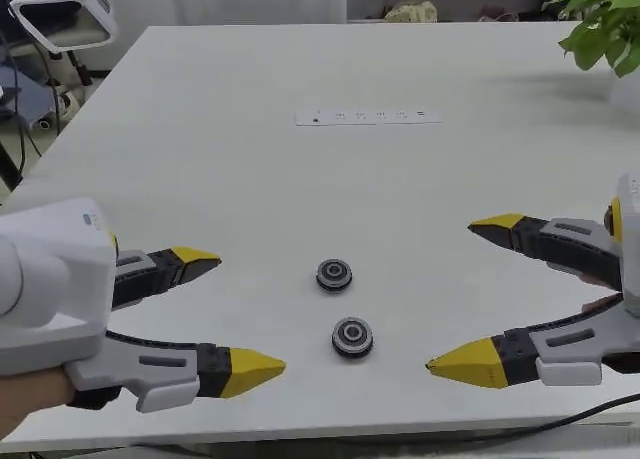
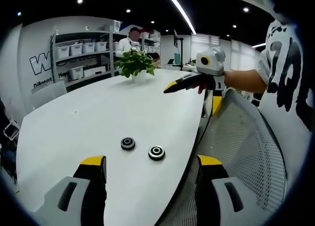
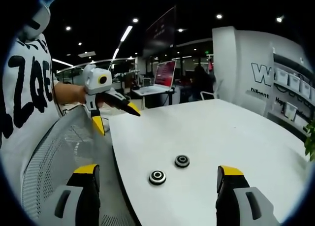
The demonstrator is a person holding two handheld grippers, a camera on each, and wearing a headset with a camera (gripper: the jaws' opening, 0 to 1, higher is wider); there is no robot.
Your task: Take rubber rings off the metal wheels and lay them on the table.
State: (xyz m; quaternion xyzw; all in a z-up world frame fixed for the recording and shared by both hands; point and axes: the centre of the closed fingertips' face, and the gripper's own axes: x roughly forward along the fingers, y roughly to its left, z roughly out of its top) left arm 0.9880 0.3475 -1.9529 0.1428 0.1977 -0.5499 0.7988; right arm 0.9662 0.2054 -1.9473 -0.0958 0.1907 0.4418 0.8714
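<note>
Two small metal wheels with black rubber rings lie on the white table (image 1: 250, 159). The far wheel (image 1: 334, 275) (image 2: 128, 144) (image 3: 181, 161) sits a little behind the near wheel (image 1: 352, 337) (image 2: 156, 153) (image 3: 157, 177), which is close to the front edge. My left gripper (image 1: 248, 312) (image 2: 151, 162) hovers left of them, open, holding nothing. My right gripper (image 1: 450, 295) (image 3: 158, 169) hovers to their right, open wide, also holding nothing. Each gripper faces the other across the wheels: the right gripper (image 2: 189, 82) and the left gripper (image 3: 110, 100).
A white power strip (image 1: 368, 116) lies farther back on the table. A potted plant (image 1: 605, 24) (image 2: 135, 63) stands at the far right corner. A chair (image 1: 60, 14) is beyond the far left corner. A dark cable (image 1: 560, 419) runs along the front right edge.
</note>
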